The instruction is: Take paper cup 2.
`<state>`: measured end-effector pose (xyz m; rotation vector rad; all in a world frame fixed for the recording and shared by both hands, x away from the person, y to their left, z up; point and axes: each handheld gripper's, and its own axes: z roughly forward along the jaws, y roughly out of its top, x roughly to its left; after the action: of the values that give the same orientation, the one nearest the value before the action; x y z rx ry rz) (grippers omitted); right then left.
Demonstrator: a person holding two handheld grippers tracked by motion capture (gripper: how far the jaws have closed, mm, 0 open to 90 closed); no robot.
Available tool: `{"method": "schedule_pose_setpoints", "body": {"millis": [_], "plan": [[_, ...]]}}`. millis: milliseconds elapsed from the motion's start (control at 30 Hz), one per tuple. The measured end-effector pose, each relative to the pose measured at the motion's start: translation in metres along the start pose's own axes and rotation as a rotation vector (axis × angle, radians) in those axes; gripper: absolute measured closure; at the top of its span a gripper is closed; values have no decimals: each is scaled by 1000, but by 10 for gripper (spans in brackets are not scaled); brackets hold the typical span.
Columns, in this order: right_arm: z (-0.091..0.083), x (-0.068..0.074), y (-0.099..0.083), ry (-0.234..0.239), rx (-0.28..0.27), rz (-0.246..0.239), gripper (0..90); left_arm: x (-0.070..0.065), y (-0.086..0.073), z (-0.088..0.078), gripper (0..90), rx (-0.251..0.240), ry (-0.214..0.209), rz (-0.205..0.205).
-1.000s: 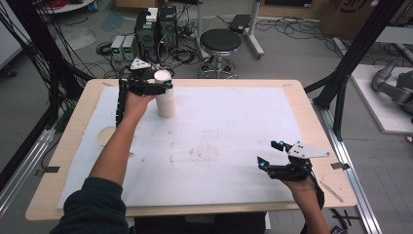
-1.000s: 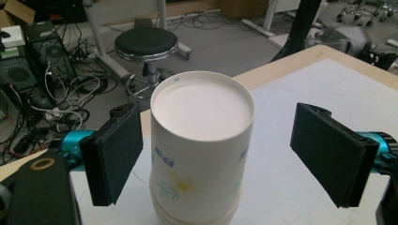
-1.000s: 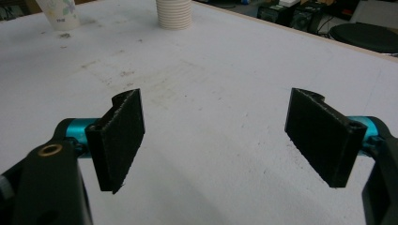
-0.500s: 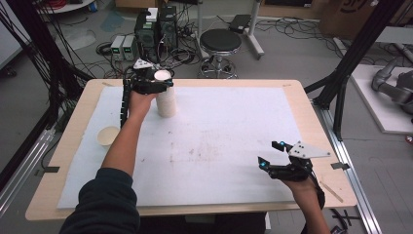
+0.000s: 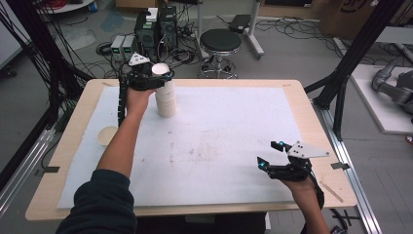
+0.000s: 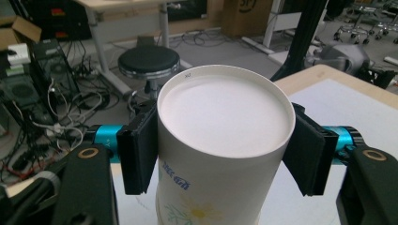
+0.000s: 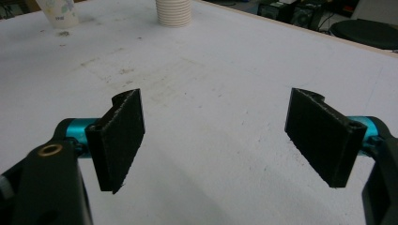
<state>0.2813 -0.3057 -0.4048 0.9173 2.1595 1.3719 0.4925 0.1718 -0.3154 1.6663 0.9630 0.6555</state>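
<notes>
A stack of upside-down white paper cups (image 5: 166,101) stands at the far left of the white table mat (image 5: 219,126). My left gripper (image 5: 162,79) has just been closing its jaws on the top cup (image 5: 162,70). In the left gripper view both pads (image 6: 141,152) press the sides of that top cup (image 6: 225,122), whose flat base faces up. A single cup (image 5: 106,135) stands alone near the left edge. My right gripper (image 5: 269,154) hovers low over the near right of the mat, open, with nothing between its jaws. In the right gripper view, the right gripper (image 7: 213,136) faces the stack (image 7: 173,11) and the single cup (image 7: 58,13) far off.
A black stool (image 5: 220,41) and computer boxes (image 5: 156,27) with cables sit on the floor behind the table. Black frame posts (image 5: 348,63) rise at the far right corner and along the left. The wooden table rim (image 5: 311,112) borders the mat.
The left gripper's jaws have closed from wide apart onto the top cup of the stack. The left forearm shifted slightly. The right gripper has stayed in place.
</notes>
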Motion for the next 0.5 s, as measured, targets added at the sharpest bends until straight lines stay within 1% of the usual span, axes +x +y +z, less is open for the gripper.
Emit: {"method": "schedule_pose_setpoints", "body": {"millis": [67,133,200,300,367,433,500], "plan": [[0,0,0,2,2,5,208,-2,6,-5,354,-19,0,8],[0,0,0,1,-1,1,208,-4,12,-11,356,-42,1,5],[0,0,1,4,1,-2,208,-7,17,-19,356,-81,-6,12],[-1,0,1,6,-3,1,208,-11,23,-31,357,-113,0,35],[-1,1,1,6,-3,4,208,-13,28,-41,360,-142,6,38],[-1,2,1,7,-5,1,208,-15,32,-51,362,-174,0,39],[-1,3,3,9,-8,-3,208,-16,35,-59,362,-192,-7,53]]}}
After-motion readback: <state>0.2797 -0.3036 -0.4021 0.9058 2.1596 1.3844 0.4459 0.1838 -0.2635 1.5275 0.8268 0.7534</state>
